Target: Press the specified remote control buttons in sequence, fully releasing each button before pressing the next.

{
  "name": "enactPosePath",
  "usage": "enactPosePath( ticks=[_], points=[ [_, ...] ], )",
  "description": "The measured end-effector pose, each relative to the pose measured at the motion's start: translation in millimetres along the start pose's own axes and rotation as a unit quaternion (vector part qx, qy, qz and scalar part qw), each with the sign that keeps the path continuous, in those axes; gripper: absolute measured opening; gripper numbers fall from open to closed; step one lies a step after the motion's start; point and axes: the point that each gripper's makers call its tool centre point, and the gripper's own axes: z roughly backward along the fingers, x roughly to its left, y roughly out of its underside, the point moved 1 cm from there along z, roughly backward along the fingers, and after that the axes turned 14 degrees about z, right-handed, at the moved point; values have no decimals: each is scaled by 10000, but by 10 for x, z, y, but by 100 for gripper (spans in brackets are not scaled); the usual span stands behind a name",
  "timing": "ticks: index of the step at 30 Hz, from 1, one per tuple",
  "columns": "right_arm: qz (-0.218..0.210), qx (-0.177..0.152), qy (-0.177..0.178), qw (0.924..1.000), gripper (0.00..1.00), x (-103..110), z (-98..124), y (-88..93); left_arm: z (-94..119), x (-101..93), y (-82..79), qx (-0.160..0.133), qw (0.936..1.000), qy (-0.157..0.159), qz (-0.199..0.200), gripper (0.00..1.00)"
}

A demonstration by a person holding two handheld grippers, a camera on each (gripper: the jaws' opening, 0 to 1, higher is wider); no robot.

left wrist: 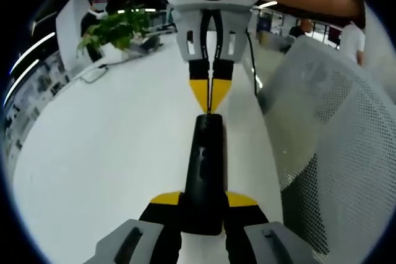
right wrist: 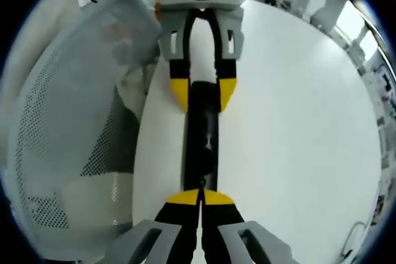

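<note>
A black remote control (left wrist: 207, 165) lies lengthwise over the white table (left wrist: 111, 146). My left gripper (left wrist: 204, 202) is shut on its near end, one yellow-tipped jaw on each side. My right gripper (left wrist: 209, 102) comes in from the far side with its jaws shut and the joined tips touching the remote's far end. In the right gripper view the remote (right wrist: 201, 146) runs away from my shut right gripper (right wrist: 201, 197), whose tips rest on the end nearest them. The left gripper (right wrist: 203, 96) clamps the other end. The buttons are too dark to make out.
A white mesh office chair (left wrist: 334, 122) stands close along the table's edge, and its backrest (right wrist: 68, 122) also appears in the right gripper view. A potted plant (left wrist: 117, 29) and a cable sit at the table's far end. A person (left wrist: 96, 10) stands behind the plant.
</note>
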Motion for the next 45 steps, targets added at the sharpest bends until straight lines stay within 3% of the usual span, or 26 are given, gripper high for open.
enactPosePath(
  ticks=[45],
  points=[
    [115, 232, -160, 9995, 0, 13, -75, 40, 0, -2, 15, -53, 10000, -25, 35, 24]
  ],
)
